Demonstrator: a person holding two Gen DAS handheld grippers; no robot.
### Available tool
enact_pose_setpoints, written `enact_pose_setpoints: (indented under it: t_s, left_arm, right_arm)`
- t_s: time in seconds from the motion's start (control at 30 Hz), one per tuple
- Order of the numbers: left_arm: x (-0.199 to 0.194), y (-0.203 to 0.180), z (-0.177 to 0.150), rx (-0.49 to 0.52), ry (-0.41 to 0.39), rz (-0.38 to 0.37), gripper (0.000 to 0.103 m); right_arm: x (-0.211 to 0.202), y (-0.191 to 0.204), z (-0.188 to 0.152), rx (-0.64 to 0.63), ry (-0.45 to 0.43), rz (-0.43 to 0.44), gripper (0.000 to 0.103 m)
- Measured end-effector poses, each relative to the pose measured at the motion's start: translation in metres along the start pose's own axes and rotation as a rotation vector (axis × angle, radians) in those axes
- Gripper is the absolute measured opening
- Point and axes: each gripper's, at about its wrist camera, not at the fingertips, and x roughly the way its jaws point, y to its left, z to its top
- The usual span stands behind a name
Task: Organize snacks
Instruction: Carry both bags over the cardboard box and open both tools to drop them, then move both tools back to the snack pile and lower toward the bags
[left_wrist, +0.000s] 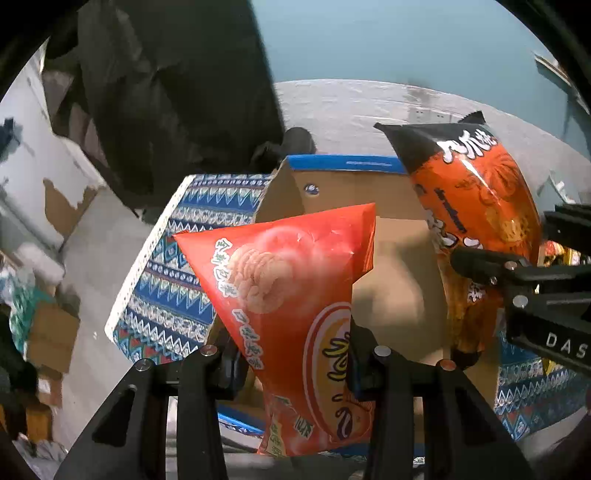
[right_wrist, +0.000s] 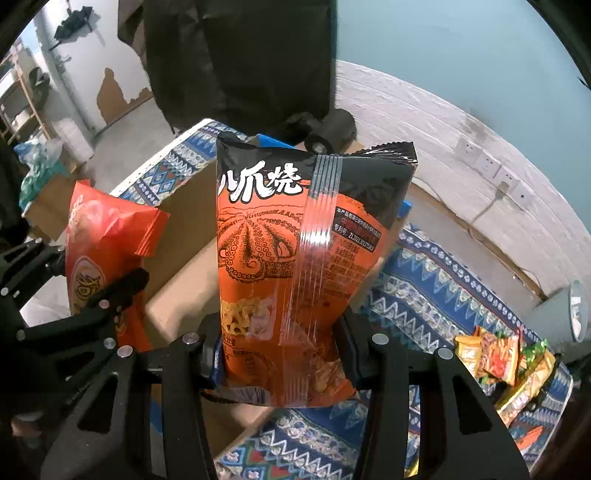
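1. We see the left gripper (left_wrist: 295, 369), fingers (left_wrist: 229, 373) clamped on the red snack bag (left_wrist: 291, 295), held up over the open cardboard box (left_wrist: 391, 258).
2. The right gripper (right_wrist: 284, 354) has its fingers (right_wrist: 354, 354) pinched tight on the orange octopus snack bag (right_wrist: 295, 240), above the box too.
3. On the right, loose snack packets (right_wrist: 506, 358) lie on the patterned worktop (right_wrist: 424, 280).

The tabletop (right_wrist: 424, 280) is covered with a blue patterned cloth (left_wrist: 173, 295). An open cardboard box (left_wrist: 391, 258) stands on it, and a small heap of snack packets (right_wrist: 502, 358) lies near its right edge.
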Motion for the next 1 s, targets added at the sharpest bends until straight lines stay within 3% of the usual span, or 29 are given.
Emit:
enact_pose_setpoints:
  t_s: [0.2, 0.37, 0.43, 0.67, 1.0]
  left_arm:
    - [0.002, 0.0, 0.001, -0.037, 0.033, 0.0, 0.047]
    - [-0.006, -0.001, 0.002, -0.016, 0.004, 0.047, 0.068]
    - [-0.009, 0.0, 0.001, -0.015, -0.012, 0.045, 0.071]
    - [-0.021, -0.009, 0.001, -0.006, -0.013, -0.004, 0.077]
    - [-0.033, -0.037, 0.001, 0.02, -0.001, -0.105, 0.077]
  right_arm:
    - [0.001, -0.002, -0.001, 0.01, -0.007, 0.018, 0.049]
    - [-0.004, -0.002, 0.001, 0.007, -0.03, 0.014, 0.058]
    - [-0.009, -0.003, 0.001, 0.011, -0.046, 0.013, 0.065]
    - [-0.024, -0.013, -0.005, 0.029, -0.067, -0.009, 0.071]
    - [-0.052, -0.04, -0.035, 0.042, -0.076, -0.065, 0.073]
